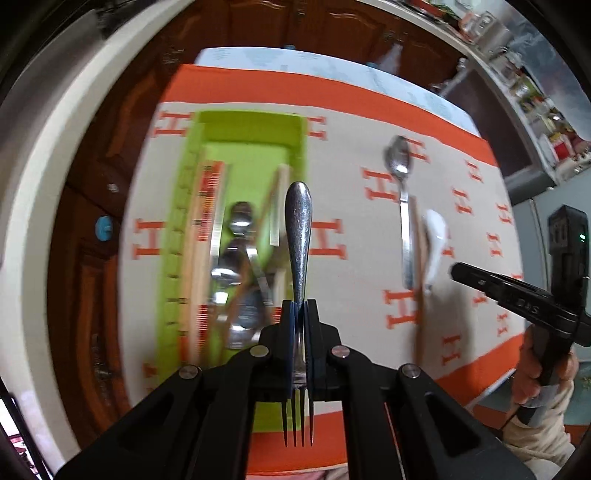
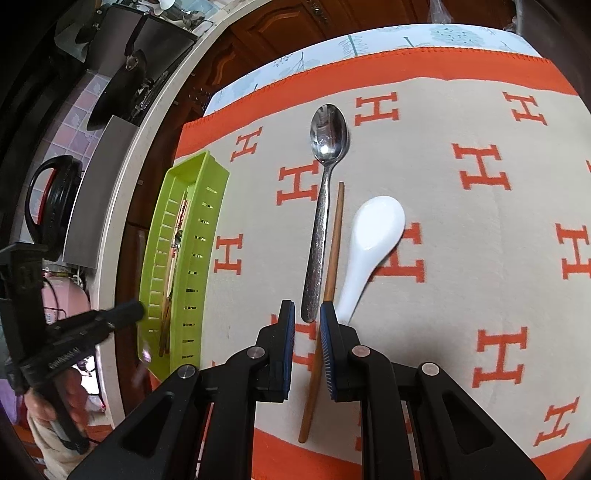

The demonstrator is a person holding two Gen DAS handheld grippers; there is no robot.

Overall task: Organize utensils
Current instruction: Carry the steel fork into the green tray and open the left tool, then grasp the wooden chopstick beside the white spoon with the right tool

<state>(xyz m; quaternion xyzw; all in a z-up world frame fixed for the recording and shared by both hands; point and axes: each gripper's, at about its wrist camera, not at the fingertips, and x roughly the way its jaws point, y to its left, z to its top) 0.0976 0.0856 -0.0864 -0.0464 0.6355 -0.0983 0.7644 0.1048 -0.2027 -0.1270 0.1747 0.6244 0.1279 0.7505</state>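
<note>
Currently you are clamping the fork (image 1: 299, 236) in your left gripper (image 1: 300, 314), just right of the green tray (image 1: 255, 125); your right gripper (image 2: 307, 325) is hovering slightly open, empty, astride the chopstick (image 2: 332, 254).

Beige cloth (image 2: 443, 258) with orange H marks and an orange border covers the table. A pale printed undercloth (image 2: 369, 42) shows at the far edge. Dark brown wooden cabinet doors (image 1: 258, 22) stand beyond the table. A cream countertop edge (image 2: 147, 129) curves along the left. A black-handled pot lid (image 2: 51, 199) leans by the tiled wall, far left. Cluttered shelves (image 1: 535, 110) sit far right, blurred.
</note>
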